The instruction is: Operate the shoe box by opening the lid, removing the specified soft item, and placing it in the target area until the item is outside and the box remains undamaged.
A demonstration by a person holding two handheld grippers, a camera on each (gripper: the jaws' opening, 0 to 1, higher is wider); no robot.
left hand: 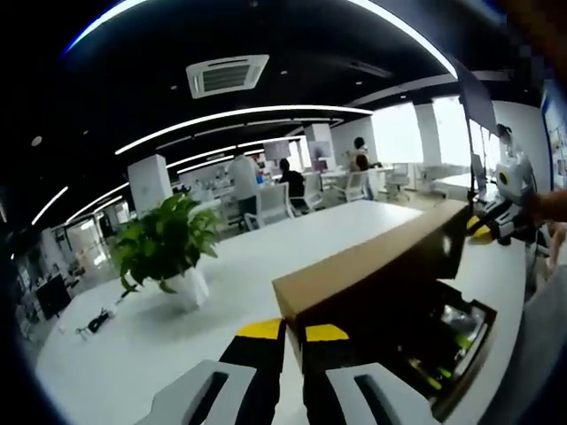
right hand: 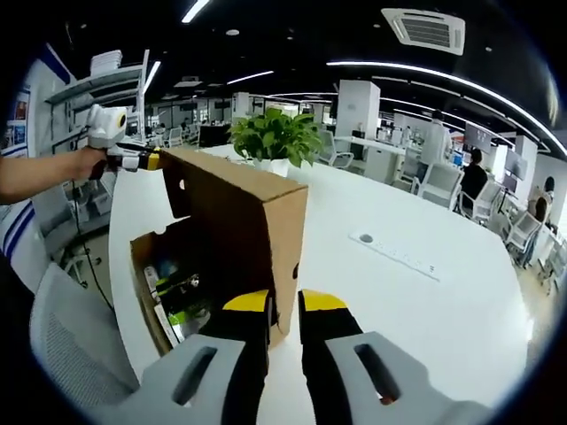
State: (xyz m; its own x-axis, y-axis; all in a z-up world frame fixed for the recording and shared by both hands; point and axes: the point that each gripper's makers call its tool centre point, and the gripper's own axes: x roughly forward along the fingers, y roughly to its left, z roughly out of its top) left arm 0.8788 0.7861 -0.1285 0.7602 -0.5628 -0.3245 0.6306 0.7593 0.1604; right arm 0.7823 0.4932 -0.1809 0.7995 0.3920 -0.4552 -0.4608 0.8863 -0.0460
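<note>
A brown cardboard shoe box lid (left hand: 372, 266) is held up on edge over the open box base (left hand: 461, 341). My left gripper (left hand: 294, 332) is shut on the lid's near end. My right gripper (left hand: 483, 228) grips the far end. In the right gripper view the lid (right hand: 239, 217) stands tall, with my right gripper (right hand: 284, 303) shut on its near end wall. My left gripper (right hand: 152, 160), held by a person's hand, pinches the far corner. The box base (right hand: 146, 266) lies open below and to the left. Inside it are shiny wrapped things with green and yellow (right hand: 182, 305). Which is the soft item I cannot tell.
The box rests near the edge of a long white table (left hand: 266, 248). A potted green plant (left hand: 168, 239) (right hand: 276, 137) stands on it beyond the box. A small cabled object (left hand: 96, 320) lies far left. A grey chair (right hand: 71, 354) sits by the table edge. People sit at desks behind.
</note>
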